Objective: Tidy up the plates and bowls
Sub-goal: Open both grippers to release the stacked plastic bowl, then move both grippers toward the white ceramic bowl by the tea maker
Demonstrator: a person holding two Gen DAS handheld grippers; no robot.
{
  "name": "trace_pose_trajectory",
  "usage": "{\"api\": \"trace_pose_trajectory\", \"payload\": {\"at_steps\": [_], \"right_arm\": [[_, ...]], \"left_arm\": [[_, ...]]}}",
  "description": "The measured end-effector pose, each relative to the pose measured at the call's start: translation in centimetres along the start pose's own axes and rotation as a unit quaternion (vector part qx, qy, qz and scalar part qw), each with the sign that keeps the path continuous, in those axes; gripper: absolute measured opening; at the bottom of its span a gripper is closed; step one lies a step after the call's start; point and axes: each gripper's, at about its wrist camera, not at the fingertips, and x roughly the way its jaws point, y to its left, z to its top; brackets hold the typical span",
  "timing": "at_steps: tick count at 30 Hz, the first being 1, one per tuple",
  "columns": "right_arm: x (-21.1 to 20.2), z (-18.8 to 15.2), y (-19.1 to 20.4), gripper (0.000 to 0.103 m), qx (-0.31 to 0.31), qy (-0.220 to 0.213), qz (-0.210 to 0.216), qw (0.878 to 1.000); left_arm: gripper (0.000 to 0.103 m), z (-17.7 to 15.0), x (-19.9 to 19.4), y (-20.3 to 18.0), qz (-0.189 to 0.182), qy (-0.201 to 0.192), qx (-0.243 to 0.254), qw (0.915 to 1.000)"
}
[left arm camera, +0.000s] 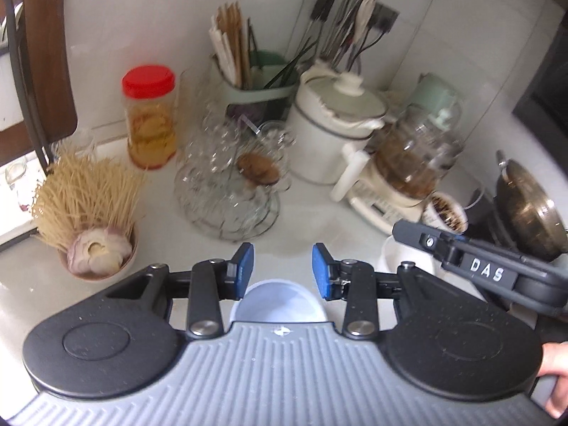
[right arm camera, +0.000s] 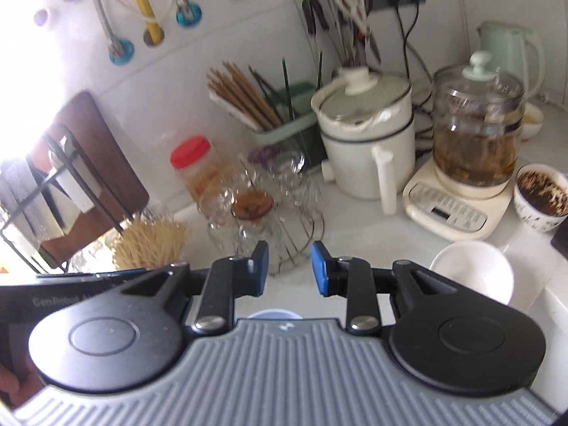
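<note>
White bowl (right arm camera: 474,271) sits upright, mouth facing up.

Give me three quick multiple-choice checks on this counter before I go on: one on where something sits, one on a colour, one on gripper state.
1. Where does the white bowl sit?
A. On the counter in front of the kettle base
B. Inside the white pot
C. On the cutting board

2. What colour is the lid of the plastic jar?
A. Green
B. Red
C. Black

3. How do the left gripper and the right gripper stand?
A. Both shut on a bowl
B. Left shut on the jar, right open
C. Both open, holding nothing

Answers:
1. A: in the right wrist view the bowl rests on the white counter, just in front of the cream kettle base.
2. B: the lid is bright red in both views.
3. C: each view shows a clear gap between the blue pads with nothing between them.
</note>
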Motion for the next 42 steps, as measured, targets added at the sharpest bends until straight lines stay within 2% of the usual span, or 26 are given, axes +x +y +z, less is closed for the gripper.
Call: {"api": "trace_pose_trajectory", "payload": {"at_steps": [11, 20, 31, 42], "right_arm": [[-4.3, -0.8, 0.2, 0.031, 0.015, -0.027, -0.023, 0.999], [-7.1, -2.6, -0.3, 0.031, 0.028, -0.027, -0.053, 0.998], [-7.3, -1.1, -6.2, 0.031, 0.045, -0.032, -0.086, 0.995], [-5.6, -0.8, -12.7, 0.031, 0.089, -0.022, -0.115, 0.989]], "left_arm": [[0.042, -0.7, -4.0, -1.6, -0.010, -0.027, 0.034, 0.9990], [0.042, -2.3, -4.1, -3.6, -0.039, -0.009, 0.063, 0.9972], [0.042, -1.7, 0.8, -8.3, -0.065, 0.020, 0.059, 0.9959], [0.042, 0.2, 6.7, -13.1, -0.078, 0.042, 0.089, 0.9922]]}}
